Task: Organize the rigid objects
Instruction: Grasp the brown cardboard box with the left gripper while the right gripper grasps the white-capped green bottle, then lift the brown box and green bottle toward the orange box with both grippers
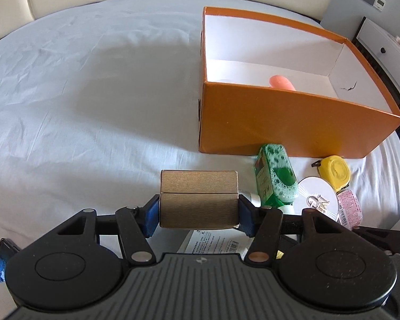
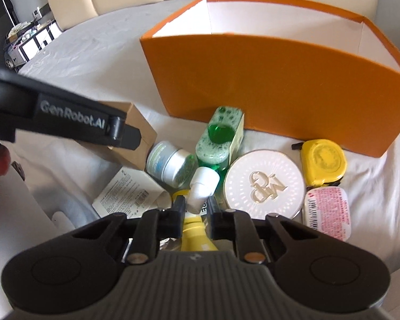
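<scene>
Fingers (image 1: 152,213) of the left gripper (image 1: 198,213) pinch a brown box (image 1: 198,197) from both sides, blue pads flat on its short ends, long axis running across the frame, lower centre of the left wrist view. Orange box (image 1: 293,122) sits upper right of that view, open top, something pink (image 1: 281,81) already lying inside; it lies ahead and to the right of the held box, so the carry would go forward-right and over the near wall. Right gripper (image 2: 196,208): fingers partly spread around the white cap (image 2: 204,184) of a green bottle (image 2: 218,138), lower centre of the right wrist view; contact cannot be told. Bottle's long axis points away from the fingers toward the orange wall. Beside it: white round compact (image 2: 264,184), yellow tape measure (image 2: 322,160), pink-labelled packet (image 2: 326,212), small jar (image 2: 168,164). Judgement: left is nearer to depositing.
</scene>
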Demonstrator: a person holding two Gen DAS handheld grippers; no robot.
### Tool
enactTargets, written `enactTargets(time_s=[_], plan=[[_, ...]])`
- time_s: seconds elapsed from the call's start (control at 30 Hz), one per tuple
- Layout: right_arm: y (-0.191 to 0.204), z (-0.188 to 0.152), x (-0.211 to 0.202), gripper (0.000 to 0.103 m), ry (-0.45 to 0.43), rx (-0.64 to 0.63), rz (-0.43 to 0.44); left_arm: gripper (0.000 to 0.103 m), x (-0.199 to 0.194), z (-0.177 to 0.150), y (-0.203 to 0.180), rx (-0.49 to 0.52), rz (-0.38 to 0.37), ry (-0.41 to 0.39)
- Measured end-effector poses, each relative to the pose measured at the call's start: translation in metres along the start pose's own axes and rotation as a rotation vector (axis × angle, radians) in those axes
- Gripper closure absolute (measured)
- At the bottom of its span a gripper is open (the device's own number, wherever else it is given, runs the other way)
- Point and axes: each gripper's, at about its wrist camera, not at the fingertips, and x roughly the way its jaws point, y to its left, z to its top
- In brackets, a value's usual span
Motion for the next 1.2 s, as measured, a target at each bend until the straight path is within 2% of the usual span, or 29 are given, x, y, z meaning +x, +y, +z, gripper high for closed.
enactTargets(time_s=[0.23,0.43,0.6,0.67,0.73,0.8,0.97,1.1,1.2], plan=[[0.003,0.017,-0.038,0.092,-0.163,-0.070,-0.057,0.036,-0.009,0.003,0.003,-0.011,-0.043,-0.052],[-0.008,0.042,-0.026,0.092,-0.234,-0.050,-0.038,0.036,0.002,0.015,0.005,-0.024,-0.046,-0.057],[-0.011,0.050,-0.015,0.091,-0.279,-0.040,-0.015,0.036,0.023,0.027,0.013,-0.080,-0.057,-0.011],[-0.012,0.053,-0.011,0.087,-0.286,-0.038,-0.001,0.036,0.034,0.029,0.017,-0.110,-0.066,0.019],[-0.012,0.054,-0.005,0.077,-0.269,-0.042,-0.007,0.036,0.043,0.030,0.019,-0.135,-0.064,0.050],[-0.015,0.054,-0.001,0.075,-0.277,-0.025,0.008,0.036,0.049,0.030,0.019,-0.146,-0.055,0.064],[-0.020,0.055,0.016,0.078,-0.214,-0.002,-0.001,0.036,0.053,0.031,0.017,-0.149,-0.038,0.067],[-0.020,0.052,0.012,0.082,-0.234,-0.005,0.003,0.036,0.049,0.030,0.017,-0.143,-0.036,0.054],[-0.019,0.052,0.006,0.082,-0.248,-0.018,0.001,0.036,0.040,0.028,0.017,-0.151,-0.047,0.013]])
